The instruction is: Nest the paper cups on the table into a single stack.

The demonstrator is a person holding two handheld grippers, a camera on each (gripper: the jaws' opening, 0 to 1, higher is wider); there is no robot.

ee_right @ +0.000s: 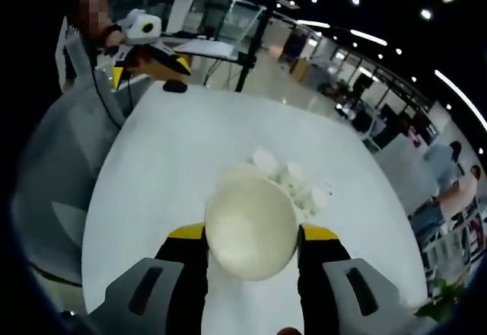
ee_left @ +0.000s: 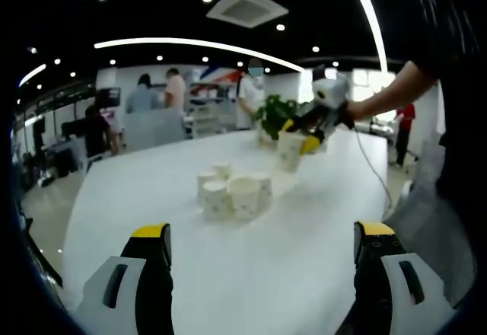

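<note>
Right gripper [ee_right: 251,253] pinches one white paper cup [ee_right: 251,236], aloft above the cluster of white paper cups [ee_left: 232,193] mid white table [ee_left: 228,274]; left gripper [ee_left: 262,255] spread, empty. Stacking looks barely begun; several loose.
</note>
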